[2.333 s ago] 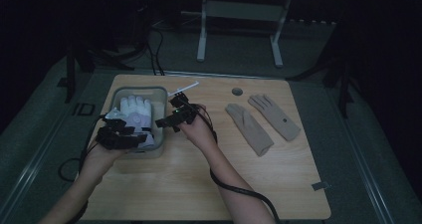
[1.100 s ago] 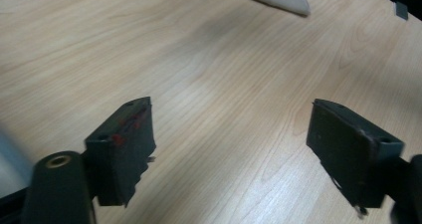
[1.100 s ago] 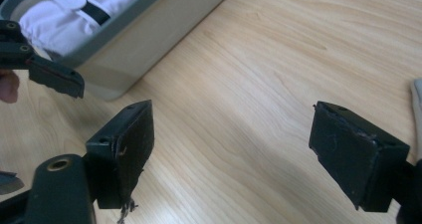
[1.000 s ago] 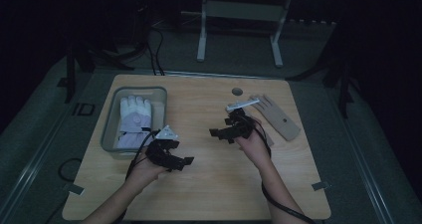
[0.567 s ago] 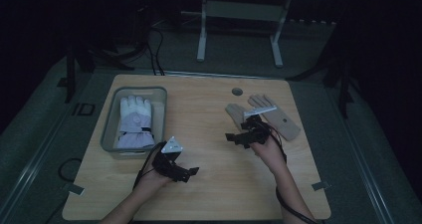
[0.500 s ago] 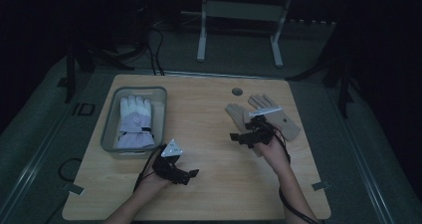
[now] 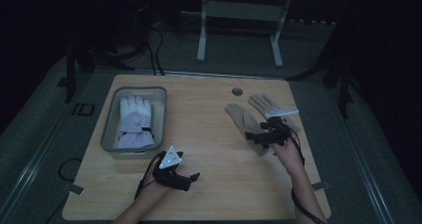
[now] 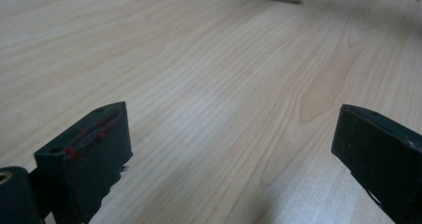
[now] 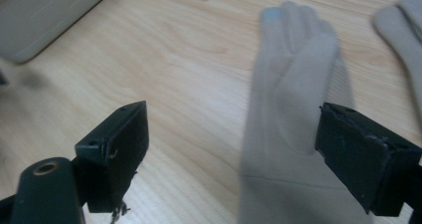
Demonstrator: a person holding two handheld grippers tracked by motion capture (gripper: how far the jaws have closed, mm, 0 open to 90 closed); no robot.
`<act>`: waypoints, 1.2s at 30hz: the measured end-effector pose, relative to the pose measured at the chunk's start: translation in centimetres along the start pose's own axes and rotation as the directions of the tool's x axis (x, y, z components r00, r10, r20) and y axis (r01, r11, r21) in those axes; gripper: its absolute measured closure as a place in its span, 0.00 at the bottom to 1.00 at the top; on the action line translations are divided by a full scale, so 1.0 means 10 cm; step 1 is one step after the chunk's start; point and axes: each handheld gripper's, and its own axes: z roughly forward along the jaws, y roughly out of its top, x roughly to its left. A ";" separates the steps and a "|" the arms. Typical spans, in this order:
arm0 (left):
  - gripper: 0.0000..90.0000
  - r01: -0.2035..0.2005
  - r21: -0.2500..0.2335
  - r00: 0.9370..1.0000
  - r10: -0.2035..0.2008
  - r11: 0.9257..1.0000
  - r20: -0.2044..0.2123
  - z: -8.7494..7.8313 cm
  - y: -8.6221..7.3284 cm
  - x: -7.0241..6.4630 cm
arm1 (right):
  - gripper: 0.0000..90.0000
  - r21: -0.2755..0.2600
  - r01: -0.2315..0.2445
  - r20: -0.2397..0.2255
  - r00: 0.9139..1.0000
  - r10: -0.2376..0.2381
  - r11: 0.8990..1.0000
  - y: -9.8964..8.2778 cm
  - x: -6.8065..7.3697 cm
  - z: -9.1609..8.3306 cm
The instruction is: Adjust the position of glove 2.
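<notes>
Toward the right of the high view, the right gripper [image 7: 260, 138] hovers over the nearer tan glove [image 7: 242, 121], which lies flat on the table [image 7: 209, 134] beside a second tan glove [image 7: 266, 104]. In the right gripper view the nearer glove [image 9: 293, 84] lies between and beyond the wide-apart jaws, untouched. At lower left, the left gripper [image 7: 191, 178] stands wide open over bare wood, holding nothing.

Bare table [image 7: 214, 134] between bin [image 7: 110, 134] (left edge) and beige gloves [image 7: 244, 120] gives free passage.
</notes>
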 end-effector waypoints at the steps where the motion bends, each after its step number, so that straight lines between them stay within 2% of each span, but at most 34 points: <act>1: 0.03 -0.003 -0.016 1.000 0.003 1.000 -0.009 -0.01 0.00 0.00 | 0.15 -0.014 -0.017 0.017 1.000 0.017 1.000 0.00 -0.04 0.00; 3: 0.03 -0.003 -0.019 1.000 0.002 1.000 -0.016 -0.02 0.00 0.00 | 0.14 -0.018 -0.007 0.018 1.000 0.007 1.000 0.00 -0.06 0.00; 4: 0.03 -0.001 -0.020 1.000 0.000 1.000 -0.017 -0.02 0.00 0.00 | 0.14 -0.033 -0.022 0.022 0.999 0.023 0.999 0.01 -0.11 0.03; 5: 0.03 0.002 -0.027 1.000 -0.002 1.000 -0.019 -0.03 -0.01 0.01 | 0.14 -0.034 -0.016 0.041 0.999 0.017 0.999 0.01 -0.12 0.04; 8: 0.03 0.014 -0.031 1.000 -0.014 0.999 -0.019 -0.03 -0.04 0.02 | 0.16 -0.024 0.005 0.048 0.999 -0.004 1.000 0.02 -0.14 0.08; 10: 0.03 0.015 -0.026 1.000 -0.016 1.000 -0.024 -0.02 -0.05 0.02 | 0.28 -0.015 0.037 0.080 0.996 -0.036 0.999 0.03 -0.16 0.11; 11: 0.03 0.012 -0.031 1.000 -0.013 0.999 -0.027 -0.03 -0.06 0.02 | 0.31 0.000 0.062 0.102 0.993 -0.062 0.998 0.04 -0.18 0.13; 12: 0.03 0.007 -0.028 0.999 -0.008 1.000 -0.035 -0.02 -0.07 0.01 | 0.34 0.001 0.065 0.119 0.991 -0.065 0.998 0.06 -0.21 0.15; 13: 0.03 0.006 -0.027 0.999 -0.007 1.000 -0.037 -0.02 -0.07 0.01 | 0.41 0.002 0.061 0.110 0.992 -0.061 0.998 0.07 -0.23 0.17; 15: 0.03 0.004 -0.026 0.999 -0.005 1.000 -0.032 -0.03 -0.07 0.00 | 0.46 0.007 0.047 0.114 0.992 -0.048 0.999 0.09 -0.28 0.22; 17: 0.03 0.003 -0.024 0.999 -0.004 1.000 -0.032 -0.02 -0.07 0.00 | 0.55 0.029 0.052 0.108 0.993 -0.055 0.998 0.11 -0.32 0.27; 18: 0.03 0.009 -0.026 0.999 -0.009 1.000 -0.033 -0.02 -0.07 0.01 | 0.54 0.035 0.061 0.123 0.990 -0.065 0.998 0.12 -0.34 0.30; 20: 0.03 0.015 -0.026 1.000 -0.015 1.000 -0.026 -0.02 -0.07 0.02 | 0.51 0.052 0.058 0.111 0.992 -0.063 0.997 0.14 -0.36 0.38; 22: 0.03 0.021 -0.027 1.000 -0.022 0.999 -0.018 -0.02 -0.07 0.03 | 0.46 0.070 0.076 0.124 0.989 -0.084 0.995 0.15 -0.37 0.46; 23: 0.03 0.024 -0.027 1.000 -0.024 0.999 -0.015 -0.02 -0.07 0.03 | 0.44 0.091 0.098 0.141 0.984 -0.110 0.991 0.15 -0.38 0.54; 24: 0.03 0.023 -0.029 1.000 -0.024 0.999 -0.015 -0.02 -0.07 0.03 | 0.44 0.091 0.098 0.141 0.984 -0.110 0.991 0.15 -0.38 0.54; 28: 0.03 -0.010 -0.034 1.000 0.010 0.999 -0.023 -0.04 -0.08 0.01 | 0.44 0.129 0.119 0.170 0.975 -0.140 0.985 0.13 -0.42 0.69; 30: 0.03 -0.020 -0.034 0.999 0.019 0.999 -0.029 -0.03 -0.08 -0.01 | 0.43 0.169 0.138 0.158 0.974 -0.165 0.976 0.09 -0.41 0.78; 32: 0.03 -0.024 -0.035 0.999 0.023 0.999 -0.033 -0.03 -0.08 -0.01 | 0.46 0.150 0.128 0.145 0.978 -0.150 0.980 0.07 -0.41 0.80; 33: 0.03 -0.021 -0.034 0.999 0.019 0.999 -0.034 -0.04 -0.08 -0.01 | 0.55 0.139 0.123 0.152 0.978 -0.144 0.983 0.06 -0.40 0.79; 34: 0.03 -0.021 -0.034 0.999 0.019 0.999 -0.034 -0.04 -0.08 -0.01 | 0.55 0.139 0.123 0.152 0.978 -0.144 0.983 0.06 -0.40 0.79; 36: 0.03 -0.012 -0.032 0.999 0.011 0.999 -0.033 -0.04 -0.08 -0.01 | 0.75 0.121 0.107 0.152 0.980 -0.125 0.987 0.04 -0.37 0.78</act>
